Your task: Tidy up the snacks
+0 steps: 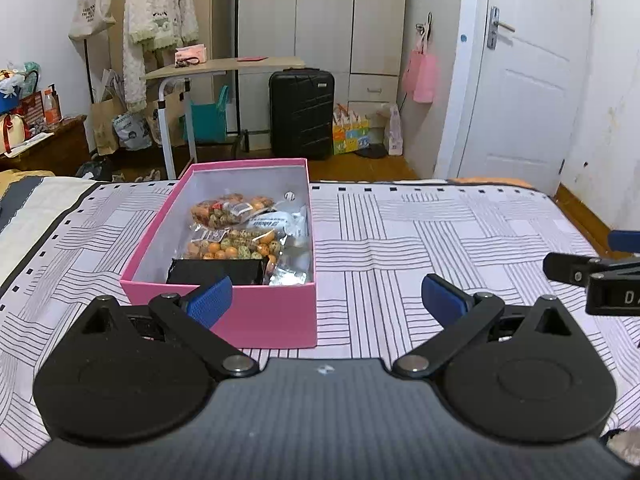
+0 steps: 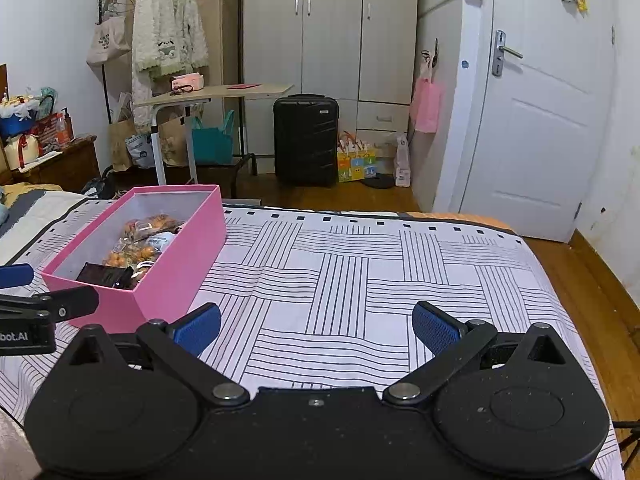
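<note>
A pink box [image 1: 276,316] stands open on the bed. It holds clear bags of orange and green snack balls [image 1: 230,246], a white packet [image 1: 276,222], a black packet [image 1: 216,271] and a silver packet [image 1: 292,272]. My left gripper [image 1: 326,300] is open and empty, just in front of the box's near wall. My right gripper [image 2: 316,330] is open and empty over the bedsheet, to the right of the box [image 2: 176,280]. The right gripper also shows at the right edge of the left wrist view [image 1: 592,272].
The bed has a sheet with striped squares [image 2: 360,280]. Beyond its far edge are a wooden floor, a black suitcase [image 2: 306,140], a small desk [image 2: 216,94], a wardrobe and a white door [image 2: 540,120]. A wooden nightstand with bags [image 2: 52,160] stands at the left.
</note>
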